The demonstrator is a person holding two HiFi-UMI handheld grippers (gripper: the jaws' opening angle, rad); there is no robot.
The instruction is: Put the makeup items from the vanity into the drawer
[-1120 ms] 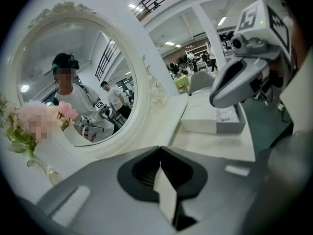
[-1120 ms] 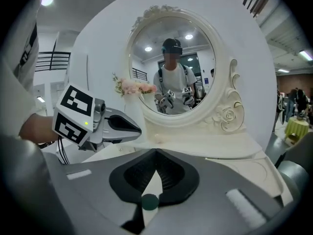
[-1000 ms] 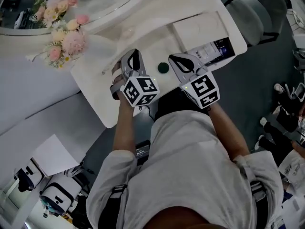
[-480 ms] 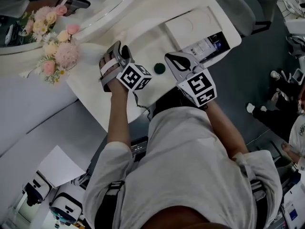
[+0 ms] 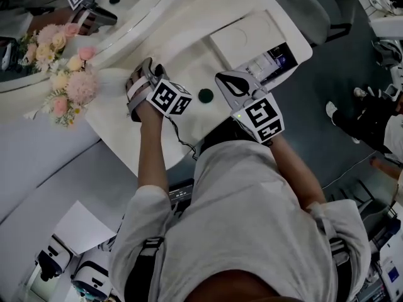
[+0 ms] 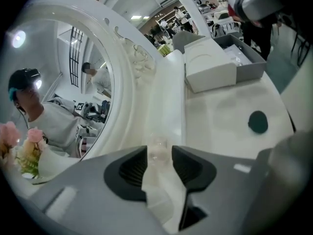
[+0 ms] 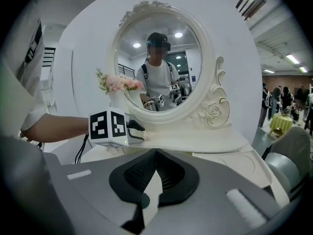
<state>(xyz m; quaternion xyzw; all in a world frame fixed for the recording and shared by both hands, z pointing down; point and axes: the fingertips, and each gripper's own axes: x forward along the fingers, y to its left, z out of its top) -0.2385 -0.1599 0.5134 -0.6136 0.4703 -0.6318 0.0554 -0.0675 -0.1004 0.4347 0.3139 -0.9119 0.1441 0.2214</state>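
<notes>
— Left tongs (image 6: 159,156) first. How do they stand?

— Jaws apart, and they have just been opening. A small clear thing (image 6: 157,145) shows in the gap at their tips, on the white vanity top (image 5: 182,49) by the foot of the mirror (image 6: 63,72). The pads do not press on it. Whether either one touches it I cannot tell, nor what it is.

— What is on their left?

— A bunch of pink and cream flowers (image 5: 63,74) stands near the vanity's left end.

— And the makeup item?

— A dark green round piece (image 5: 205,95) lies flat on the vanity top between the two tongs. It touches neither of them and is outside the drawer.

— Right tongs (image 7: 156,153)?

— Jaws closed tip to tip, with nothing between them. They are held just right of the green piece, pointing toward the mirror.

— Further right?

— A white box (image 5: 242,38) sits on the vanity top. Just beside it, at the right end, is the grey drawer (image 5: 277,60). It is open, and the small things in it are too blurred to name. Past the vanity's corner stands a grey chair (image 5: 312,8).
</notes>
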